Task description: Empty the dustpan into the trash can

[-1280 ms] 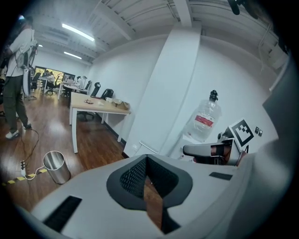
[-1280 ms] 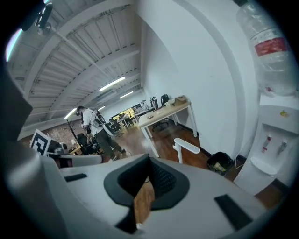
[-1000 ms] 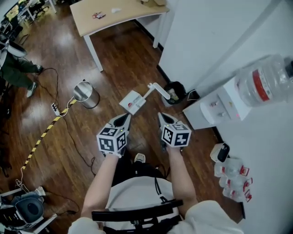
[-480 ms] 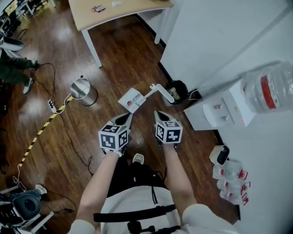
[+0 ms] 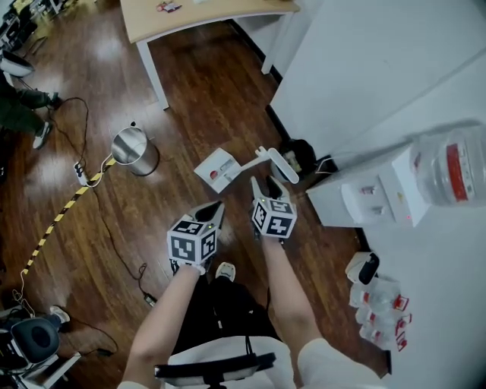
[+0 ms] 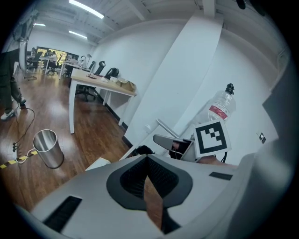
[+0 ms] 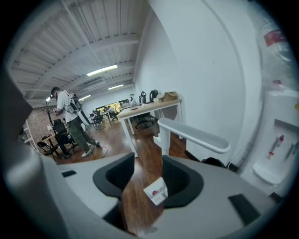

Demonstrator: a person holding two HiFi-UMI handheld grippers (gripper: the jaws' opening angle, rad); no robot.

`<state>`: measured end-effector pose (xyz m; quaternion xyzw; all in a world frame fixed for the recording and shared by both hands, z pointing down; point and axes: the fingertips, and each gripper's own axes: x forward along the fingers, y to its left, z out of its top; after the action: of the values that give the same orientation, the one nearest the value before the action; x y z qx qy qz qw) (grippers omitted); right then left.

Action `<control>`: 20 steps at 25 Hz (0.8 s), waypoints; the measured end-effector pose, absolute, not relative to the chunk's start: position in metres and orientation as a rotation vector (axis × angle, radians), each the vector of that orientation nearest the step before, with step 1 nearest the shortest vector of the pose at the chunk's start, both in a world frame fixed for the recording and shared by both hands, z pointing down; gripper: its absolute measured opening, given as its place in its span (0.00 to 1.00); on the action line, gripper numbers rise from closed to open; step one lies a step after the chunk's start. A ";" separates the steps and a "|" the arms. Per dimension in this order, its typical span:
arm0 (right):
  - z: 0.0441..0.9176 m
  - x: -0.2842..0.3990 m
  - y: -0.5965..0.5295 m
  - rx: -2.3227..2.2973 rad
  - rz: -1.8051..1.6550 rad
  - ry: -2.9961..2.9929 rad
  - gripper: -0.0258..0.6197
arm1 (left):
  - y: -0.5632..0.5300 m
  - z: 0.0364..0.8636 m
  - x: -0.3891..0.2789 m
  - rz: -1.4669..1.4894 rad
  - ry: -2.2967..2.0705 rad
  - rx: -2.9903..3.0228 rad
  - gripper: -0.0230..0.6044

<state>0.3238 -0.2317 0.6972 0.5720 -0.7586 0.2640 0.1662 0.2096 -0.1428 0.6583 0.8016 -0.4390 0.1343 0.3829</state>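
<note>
The white dustpan (image 5: pixel 216 169) lies on the wood floor, its long handle (image 5: pixel 267 157) rising up and to the right. My right gripper (image 5: pixel 264 184) sits just short of that handle; its jaws are opening and hold nothing. In the right gripper view the handle (image 7: pixel 194 134) crosses just beyond the right gripper (image 7: pixel 147 161), and the pan (image 7: pixel 156 191) shows through the gap. My left gripper (image 5: pixel 215 207) is shut and empty, below the pan. The silver trash can (image 5: pixel 135 150) stands further left, also in the left gripper view as the trash can (image 6: pixel 48 148).
A black bin (image 5: pixel 298 154) stands against the wall beside a water dispenser (image 5: pixel 377 191) with a bottle (image 5: pixel 454 163). A wooden desk (image 5: pixel 205 14) is at the top. Cables and striped tape (image 5: pixel 72 205) run across the floor at left. A person (image 7: pixel 70 122) stands further back.
Both grippers have sunk toward the floor. The right one has come up close to the dustpan handle and its jaws have parted. The left one stays shut.
</note>
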 end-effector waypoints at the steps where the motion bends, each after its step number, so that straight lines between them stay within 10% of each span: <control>1: 0.702 0.324 -0.238 1.644 0.735 -2.152 0.37 | -0.146 0.661 0.209 0.335 -1.119 2.044 0.02; 20: 0.728 0.329 -0.329 1.892 0.517 -2.168 0.49 | -0.154 0.714 0.185 0.305 -1.068 1.960 0.02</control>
<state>0.3285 -0.3286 0.7280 0.6433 -0.7372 0.1757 0.1088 0.1847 -0.1543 0.7138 0.7856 -0.4280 0.1222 0.4298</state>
